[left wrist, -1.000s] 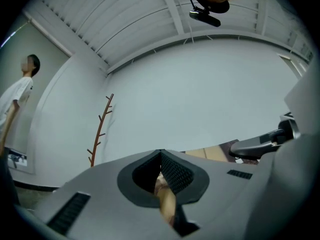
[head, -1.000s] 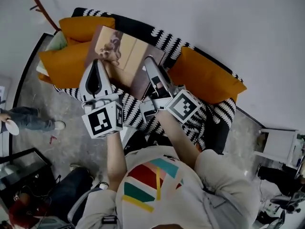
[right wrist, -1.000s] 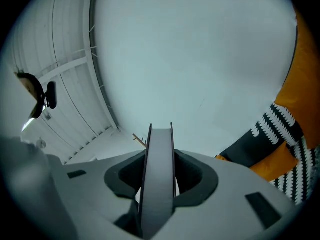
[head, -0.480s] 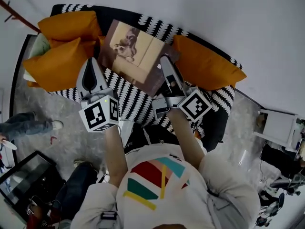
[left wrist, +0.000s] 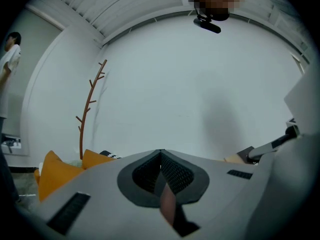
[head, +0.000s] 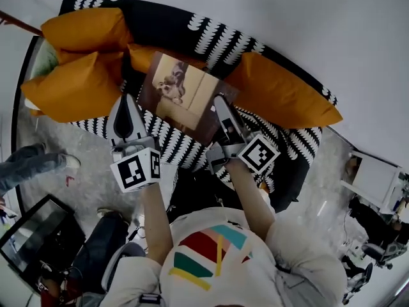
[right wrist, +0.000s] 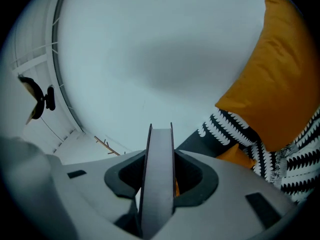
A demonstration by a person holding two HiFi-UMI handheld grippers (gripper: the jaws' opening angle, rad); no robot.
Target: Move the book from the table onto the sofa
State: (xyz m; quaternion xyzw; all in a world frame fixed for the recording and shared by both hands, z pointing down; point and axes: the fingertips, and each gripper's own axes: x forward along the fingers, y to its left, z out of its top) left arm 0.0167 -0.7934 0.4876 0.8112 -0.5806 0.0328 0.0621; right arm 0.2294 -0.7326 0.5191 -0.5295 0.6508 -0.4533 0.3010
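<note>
The book (head: 182,94), brown with a tan cover picture, hangs tilted over the seat of the black-and-white patterned sofa (head: 185,142), between the orange cushions. My right gripper (head: 220,107) is shut on its right edge. In the right gripper view the book's grey edge (right wrist: 159,174) stands upright between the jaws. My left gripper (head: 126,104) is shut and empty, just left of the book and apart from it. In the left gripper view, my left gripper (left wrist: 160,153) shows its jaws meeting at the tip. Whether the book touches the seat I cannot tell.
Orange cushions lie at the sofa's left (head: 73,88) and right (head: 284,98), with another at the back left (head: 83,27). A bystander's legs (head: 25,168) and a dark screen (head: 38,229) are on the floor at the left. A white shelf unit (head: 374,178) stands at the right. A bare branch stand (left wrist: 90,109) leans by the wall.
Both grippers have come down toward the sofa seat, and the book has sunk with the right one. The right grip has held and the left jaws have stayed shut.
</note>
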